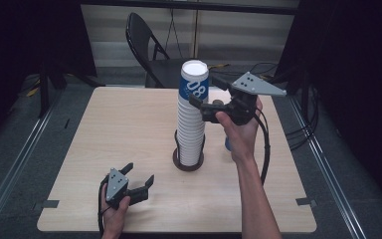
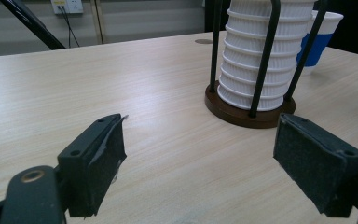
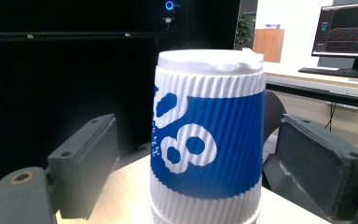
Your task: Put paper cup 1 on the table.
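High view: wooden table point(image 1: 129, 129), a tall stack of upside-down paper cups point(image 1: 191, 130) near its middle, standing in a round dark wooden holder point(image 1: 187, 163) with thin black rods. Top cup point(image 1: 194, 79) has a blue band with white print. Right gripper point(image 1: 205, 94) is held up at the top of the stack by the right hand point(image 1: 239, 130), jaws spread either side of the top cup; contact can't be told here. Left gripper point(image 1: 140, 174) rests low at the near left of the table in the left hand point(image 1: 113, 211), jaws spread, nothing between them, well apart from the stack. A black folding chair point(image 1: 146, 47) stands behind the table.

Left gripper view: both black jaws wide apart over bare table point(image 2: 74, 84), empty. Holder base point(image 2: 247, 114) and ribbed white cups point(image 2: 251, 60) ahead to the right, black rods around them. A second blue-banded cup point(image 2: 319, 39) stands upright just behind the holder.

Right gripper view: top cup point(image 3: 209, 140) sits between the jaws, bottom end up, blue band with white shapes. Jaws released, a clear gap on each side, not touching the cup. Monitor point(image 3: 347, 30) and keyboard on a desk far right.
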`<control>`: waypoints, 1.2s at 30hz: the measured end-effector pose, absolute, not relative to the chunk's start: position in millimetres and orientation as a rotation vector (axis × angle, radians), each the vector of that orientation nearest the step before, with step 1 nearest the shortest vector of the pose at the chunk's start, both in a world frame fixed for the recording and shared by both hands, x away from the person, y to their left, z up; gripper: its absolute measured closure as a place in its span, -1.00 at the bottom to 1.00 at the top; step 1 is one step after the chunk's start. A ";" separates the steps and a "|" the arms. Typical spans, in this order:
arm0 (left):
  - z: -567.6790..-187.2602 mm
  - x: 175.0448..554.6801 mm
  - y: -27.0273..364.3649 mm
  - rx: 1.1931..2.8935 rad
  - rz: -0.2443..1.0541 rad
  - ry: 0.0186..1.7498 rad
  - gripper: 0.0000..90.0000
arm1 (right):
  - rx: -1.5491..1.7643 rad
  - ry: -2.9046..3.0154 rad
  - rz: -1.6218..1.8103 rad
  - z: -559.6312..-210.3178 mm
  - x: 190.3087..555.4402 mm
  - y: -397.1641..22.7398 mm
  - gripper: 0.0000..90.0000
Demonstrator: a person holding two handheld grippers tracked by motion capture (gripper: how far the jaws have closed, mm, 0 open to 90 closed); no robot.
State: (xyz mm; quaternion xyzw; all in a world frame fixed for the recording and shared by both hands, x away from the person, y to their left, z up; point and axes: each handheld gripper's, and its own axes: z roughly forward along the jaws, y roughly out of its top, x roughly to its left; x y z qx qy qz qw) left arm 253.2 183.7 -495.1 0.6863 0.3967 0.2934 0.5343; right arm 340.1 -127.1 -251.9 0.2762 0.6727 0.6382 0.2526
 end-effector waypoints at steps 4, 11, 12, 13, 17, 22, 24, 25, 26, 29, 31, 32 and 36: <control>-495.1 253.5 184.3 1.634 0.691 0.941 -0.64 | 0.739 1.856 1.713 -254.8 349.1 -119.6 -0.72; -495.1 253.0 185.6 1.626 0.696 0.942 -0.64 | 0.745 1.883 1.674 -256.9 358.9 -110.6 -0.72; -495.1 253.0 185.9 1.624 0.692 0.941 -0.64 | 0.747 1.888 1.670 -257.3 359.6 -110.0 -0.72; -495.2 253.1 186.0 1.624 0.691 0.940 -0.64 | 0.753 1.890 1.664 -258.1 360.7 -109.3 -0.72; -495.2 253.1 186.0 1.624 0.691 0.940 -0.64 | 0.772 1.892 1.655 -259.8 364.3 -106.6 -0.71; -495.2 253.3 186.5 1.622 0.686 0.941 -0.64 | 0.781 1.891 1.637 -259.7 365.5 -105.3 -0.56; -495.1 253.4 186.5 1.623 0.686 0.942 -0.64 | 0.783 1.888 1.630 -259.2 365.5 -105.5 -0.55; -495.1 253.4 186.5 1.623 0.686 0.941 -0.64 | 0.782 1.888 1.631 -259.3 365.6 -105.6 -0.55; -495.1 253.4 186.4 1.624 0.686 0.941 -0.64 | 0.783 1.887 1.632 -259.3 365.7 -105.8 -0.55; -495.2 253.3 186.4 1.622 0.686 0.940 -0.64 | 0.783 1.887 1.632 -258.9 365.5 -105.9 -0.55; -495.2 253.2 186.4 1.621 0.687 0.940 -0.64 | 0.782 1.879 1.638 -258.5 365.3 -106.4 -0.54; -495.2 253.1 186.3 1.619 0.687 0.942 -0.64 | 0.782 1.872 1.644 -257.8 365.0 -106.8 -0.54; -495.2 253.2 186.4 1.621 0.688 0.939 -0.64 | 0.780 1.858 1.655 -253.3 364.3 -107.8 -0.54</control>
